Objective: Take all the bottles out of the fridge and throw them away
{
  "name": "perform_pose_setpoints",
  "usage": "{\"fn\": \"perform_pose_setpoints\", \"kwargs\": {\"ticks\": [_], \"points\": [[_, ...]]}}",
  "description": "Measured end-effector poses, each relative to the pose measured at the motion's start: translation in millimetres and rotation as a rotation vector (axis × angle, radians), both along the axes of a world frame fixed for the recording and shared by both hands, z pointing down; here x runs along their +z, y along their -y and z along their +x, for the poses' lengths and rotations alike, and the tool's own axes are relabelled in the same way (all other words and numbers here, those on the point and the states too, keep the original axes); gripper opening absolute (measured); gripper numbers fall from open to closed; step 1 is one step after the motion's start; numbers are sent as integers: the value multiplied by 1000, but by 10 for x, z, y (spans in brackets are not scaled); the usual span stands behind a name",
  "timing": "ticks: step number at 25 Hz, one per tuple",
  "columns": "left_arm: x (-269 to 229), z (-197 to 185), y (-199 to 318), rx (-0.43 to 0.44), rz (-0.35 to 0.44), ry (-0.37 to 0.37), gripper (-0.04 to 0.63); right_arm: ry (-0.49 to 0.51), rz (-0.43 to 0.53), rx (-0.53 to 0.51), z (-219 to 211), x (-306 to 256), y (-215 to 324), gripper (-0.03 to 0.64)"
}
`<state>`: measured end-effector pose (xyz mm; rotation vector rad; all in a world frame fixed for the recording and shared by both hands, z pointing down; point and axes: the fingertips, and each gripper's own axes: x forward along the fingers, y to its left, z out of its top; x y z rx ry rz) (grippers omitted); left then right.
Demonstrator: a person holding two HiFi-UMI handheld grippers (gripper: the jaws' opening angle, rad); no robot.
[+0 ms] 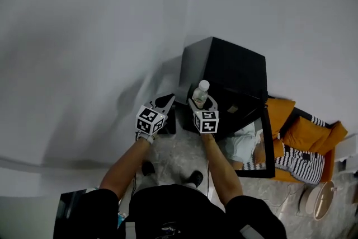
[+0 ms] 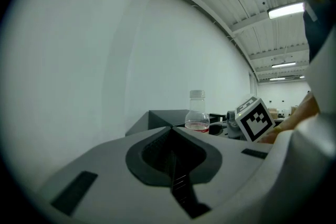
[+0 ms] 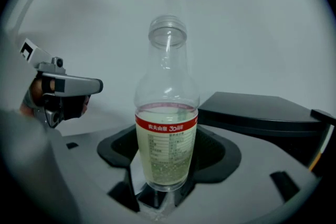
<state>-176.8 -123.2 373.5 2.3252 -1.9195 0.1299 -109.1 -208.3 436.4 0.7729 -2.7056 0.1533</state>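
Observation:
My right gripper [image 1: 202, 100] is shut on a clear plastic bottle [image 1: 200, 94] with a white cap, held upright in front of the black fridge [image 1: 229, 70]. In the right gripper view the bottle [image 3: 167, 128] has a red band, a pale label and some pale liquid, and its base sits between the jaws of my right gripper [image 3: 163, 191]. My left gripper [image 1: 165, 102] hangs just left of the bottle, apart from it. In the left gripper view, my left gripper [image 2: 172, 165] has its jaws pressed together with nothing between them, and the bottle [image 2: 198, 113] stands beyond.
The fridge door [image 1: 263, 145] stands open to the right of my right arm. An orange seat with striped cushions [image 1: 305, 143] lies further right, a round pale object [image 1: 319, 198] below it. A dark box [image 1: 72, 212] sits at the lower left. A pale wall fills the left and top.

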Motion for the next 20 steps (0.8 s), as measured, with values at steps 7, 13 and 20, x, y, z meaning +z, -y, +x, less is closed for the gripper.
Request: {"fn": "perform_pose_setpoints", "kwargs": {"ticks": [7,13,20], "points": [[20,-518,-495,-132,-4,-4,6,1,-5,-146,-678,15,-453,318],[62,-720,-787,-188,-10,-16,6,-13,-11,-210,-934,75,-717,318],[238,-836,-909,-198,-30,-27,6,-34,-18,-245,-1084,241,-876,318]]}}
